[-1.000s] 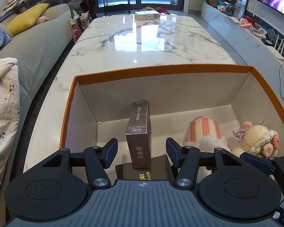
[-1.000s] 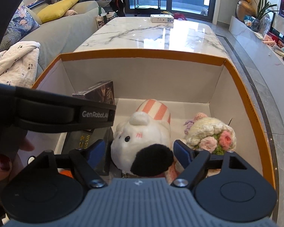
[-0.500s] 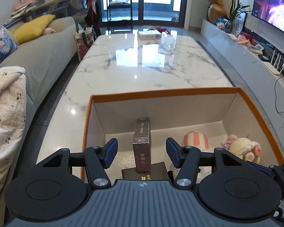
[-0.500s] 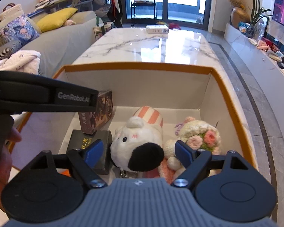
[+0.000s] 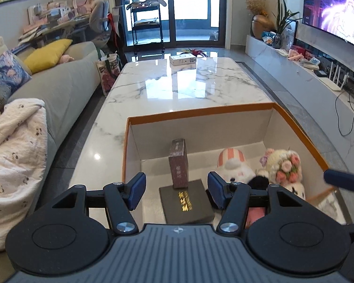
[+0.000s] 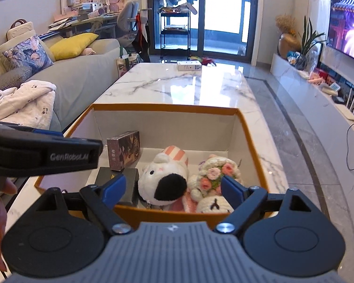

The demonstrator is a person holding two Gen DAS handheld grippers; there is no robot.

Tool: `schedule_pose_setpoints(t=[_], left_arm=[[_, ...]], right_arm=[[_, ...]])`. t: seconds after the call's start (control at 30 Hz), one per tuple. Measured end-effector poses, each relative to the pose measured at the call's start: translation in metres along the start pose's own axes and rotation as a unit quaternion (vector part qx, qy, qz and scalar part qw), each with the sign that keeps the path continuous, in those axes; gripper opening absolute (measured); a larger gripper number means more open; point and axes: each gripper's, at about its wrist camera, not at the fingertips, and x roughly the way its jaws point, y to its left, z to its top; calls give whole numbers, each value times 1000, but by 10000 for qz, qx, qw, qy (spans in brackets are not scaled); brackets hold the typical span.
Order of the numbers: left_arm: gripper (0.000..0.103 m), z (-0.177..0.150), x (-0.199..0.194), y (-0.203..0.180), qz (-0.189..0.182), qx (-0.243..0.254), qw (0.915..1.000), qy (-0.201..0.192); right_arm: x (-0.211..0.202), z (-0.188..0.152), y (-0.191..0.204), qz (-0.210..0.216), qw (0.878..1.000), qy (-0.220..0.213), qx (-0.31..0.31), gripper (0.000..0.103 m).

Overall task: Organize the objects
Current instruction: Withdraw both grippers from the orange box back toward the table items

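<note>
I have both of my grippers up above the orange box [image 5: 200,114] on the marble table [image 5: 184,87], and both are spread wide and hold nothing. My left gripper [image 5: 176,189] hangs over the flat black box [image 5: 186,204], and my right gripper [image 6: 173,187] hangs over the white plush toy [image 6: 164,176]. I think the packing is nearly done, so the good way now is to lift straight up and not bump the box walls. The brown card box [image 5: 178,162] stands on its narrow end inside the orange box, on the left part, resting on the black box. Its long side points up and its thin edge faces me. The flower toy [image 6: 214,172] lies on the right.
</note>
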Motion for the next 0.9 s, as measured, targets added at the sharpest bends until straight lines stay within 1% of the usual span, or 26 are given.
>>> schedule_pose_setpoints(t=[0.2, 0.33, 0.4, 0.57, 0.7, 0.77, 0.87, 0.9], left_arm=[[68, -22, -29, 1, 84, 130, 9998, -118], [68, -41, -47, -2, 61, 157, 9998, -142], [70, -54, -54, -3, 6, 146, 9998, -132], [71, -86, -57, -2, -133, 164, 9996, 162], [71, -112, -52, 3, -121, 295, 9985, 446], [79, -123, -49, 6, -74, 389, 9977, 554], [84, -136, -40, 11, 3, 509, 9957, 775], [84, -139, -34, 13, 36, 558, 9946, 872]], right_arm=[[-28, -15, 0, -109, 9998, -102, -136, 88], [-49, -33, -4, -112, 9998, -137, 13, 88], [-58, -42, -5, -109, 9998, -156, 48, 90], [-74, -65, -10, -120, 9997, -132, 139, 92], [-81, -81, -17, -93, 9997, -32, 213, 93], [-81, -88, -19, -110, 9997, 23, 220, 93], [-80, -93, -22, -112, 9996, 84, 229, 93], [-80, -94, -23, -103, 9996, 91, 233, 93]])
